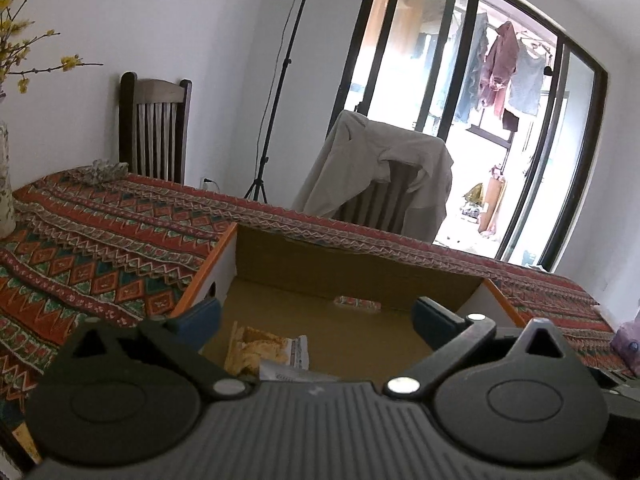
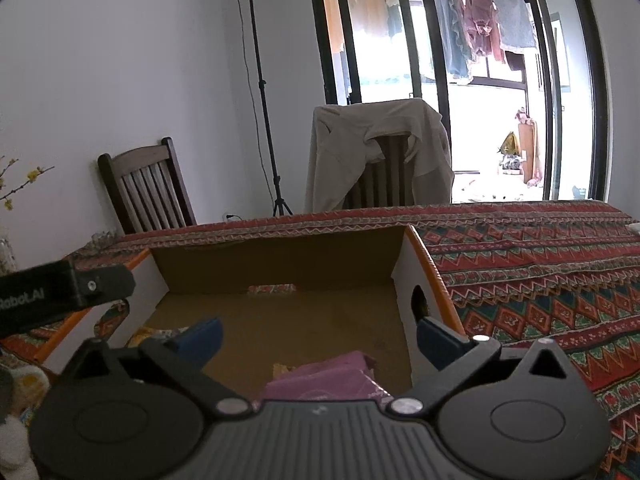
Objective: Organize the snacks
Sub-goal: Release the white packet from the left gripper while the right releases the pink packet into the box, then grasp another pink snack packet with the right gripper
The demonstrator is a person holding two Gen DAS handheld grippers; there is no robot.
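While tilted downward over the cardboard box (image 1: 360, 276), both the left hand-held gripper (image 1: 316, 316) and the right hand-held gripper (image 2: 320, 334) stand spread, pinching nothing.

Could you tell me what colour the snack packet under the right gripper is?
The snack packet is purple, seen best in the right wrist view.

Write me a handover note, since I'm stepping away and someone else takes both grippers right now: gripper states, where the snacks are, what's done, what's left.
Left gripper: fingers wide open, empty, over the cardboard box.
Right gripper: fingers wide open, empty, over the same box.
Snacks: a yellow snack packet lies on the box floor on the left, a purple packet on the right.
Done: both packets are in the box, released.
Left: another purple item sits on the tablecloth right of the box, possibly next; it is too blurred to identify.
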